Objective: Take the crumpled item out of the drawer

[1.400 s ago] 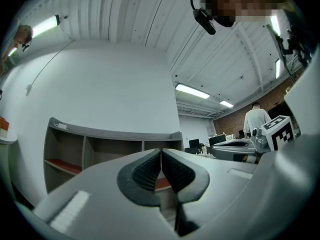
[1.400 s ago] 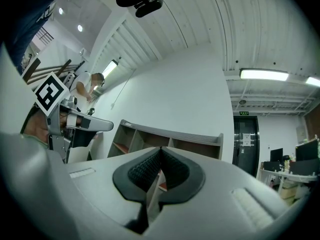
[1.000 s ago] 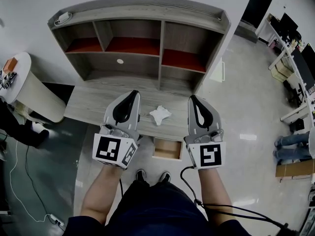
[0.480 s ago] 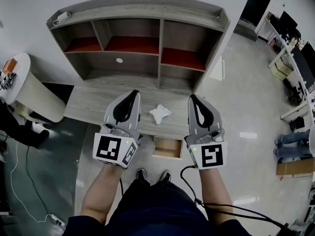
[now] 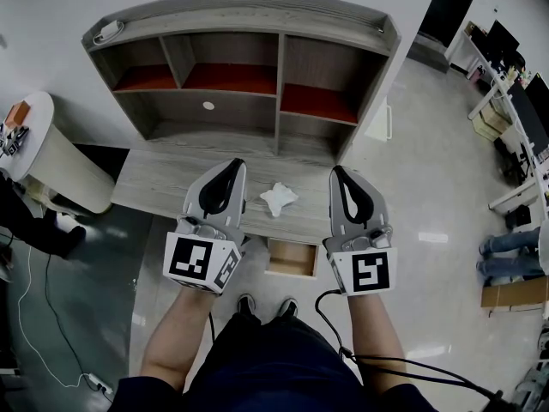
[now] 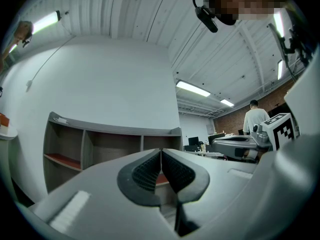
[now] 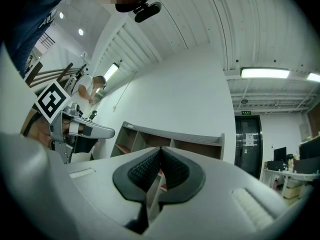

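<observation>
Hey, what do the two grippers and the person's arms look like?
Both the left gripper and right gripper are light grey tapered shells with black ribbed pads. Each carries a white cube with black square markers. A black cable trails from the right one. Forearms unsleeved; clothing dark.

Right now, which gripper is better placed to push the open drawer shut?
Probably the right gripper: the open drawer sits nearer it than the left gripper. Both are shut and empty; the crumpled paper lies on the desk.
</observation>
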`<state>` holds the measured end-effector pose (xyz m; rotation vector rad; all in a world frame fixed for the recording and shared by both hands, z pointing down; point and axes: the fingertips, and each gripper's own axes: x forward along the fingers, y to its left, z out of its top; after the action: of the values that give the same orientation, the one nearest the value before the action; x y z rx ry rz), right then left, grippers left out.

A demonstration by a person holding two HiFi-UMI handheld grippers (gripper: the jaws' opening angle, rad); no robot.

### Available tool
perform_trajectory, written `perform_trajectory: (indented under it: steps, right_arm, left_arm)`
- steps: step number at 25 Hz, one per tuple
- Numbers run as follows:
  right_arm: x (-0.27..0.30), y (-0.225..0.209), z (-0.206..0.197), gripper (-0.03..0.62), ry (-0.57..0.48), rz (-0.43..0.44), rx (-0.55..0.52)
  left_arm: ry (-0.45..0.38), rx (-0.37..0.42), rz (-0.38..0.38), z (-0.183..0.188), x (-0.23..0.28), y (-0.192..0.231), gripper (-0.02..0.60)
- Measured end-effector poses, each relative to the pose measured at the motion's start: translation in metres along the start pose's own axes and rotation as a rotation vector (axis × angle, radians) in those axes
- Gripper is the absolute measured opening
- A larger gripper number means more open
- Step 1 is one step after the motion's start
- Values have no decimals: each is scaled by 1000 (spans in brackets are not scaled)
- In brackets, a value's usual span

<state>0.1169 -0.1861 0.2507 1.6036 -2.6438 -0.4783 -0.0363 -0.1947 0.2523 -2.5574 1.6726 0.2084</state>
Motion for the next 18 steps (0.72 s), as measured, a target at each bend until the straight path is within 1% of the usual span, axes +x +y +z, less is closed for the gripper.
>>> perform_trajectory:
  steps: [18]
  right_arm:
    - [-3,-11,-6,6,-2,15,9]
  left_arm:
    - [16,12,6,-9,8,-10,9]
